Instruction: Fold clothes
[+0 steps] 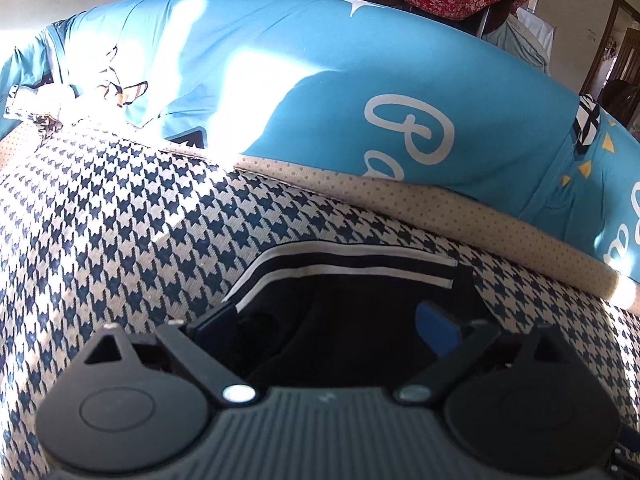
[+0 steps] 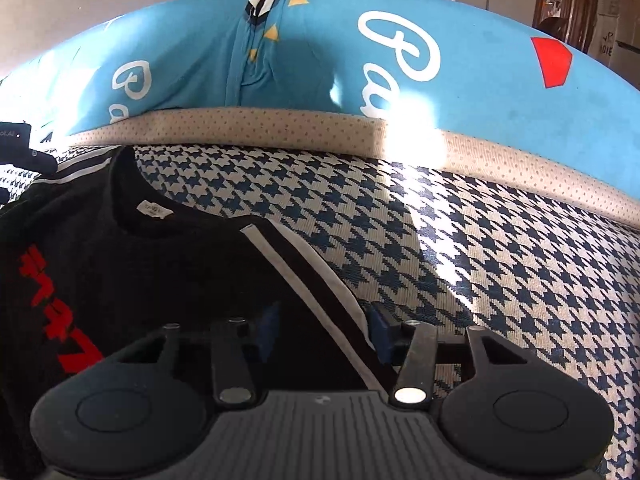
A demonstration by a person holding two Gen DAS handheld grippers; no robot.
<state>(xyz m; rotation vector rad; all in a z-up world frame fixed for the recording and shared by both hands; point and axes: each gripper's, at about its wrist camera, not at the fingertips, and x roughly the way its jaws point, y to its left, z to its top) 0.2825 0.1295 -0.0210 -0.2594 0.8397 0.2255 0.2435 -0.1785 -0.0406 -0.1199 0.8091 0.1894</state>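
Your black shirt point(image 2: 120, 280) lies spread, neckline up-frame, on the houndstooth bed cover point(image 2: 500, 280), no fold showing here. Your left claw point(image 1: 332, 320) and right claw point(image 2: 324, 328) gape wide around its striped sleeves, not pinching yet.

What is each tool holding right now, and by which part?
Both tools straddle the black T-shirt at its striped shoulders: left tool, right tool. Neither visibly pinches it, so no firm hold yet.

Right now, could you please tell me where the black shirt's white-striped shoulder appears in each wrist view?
Left wrist: white stripes sit at lower centre, just beyond the left hand-held gripper.
Right wrist: white stripes run diagonally through the lower centre, between the fingers of the right hand-held gripper.
Shared landmark: dotted beige edge below the blue bedding.
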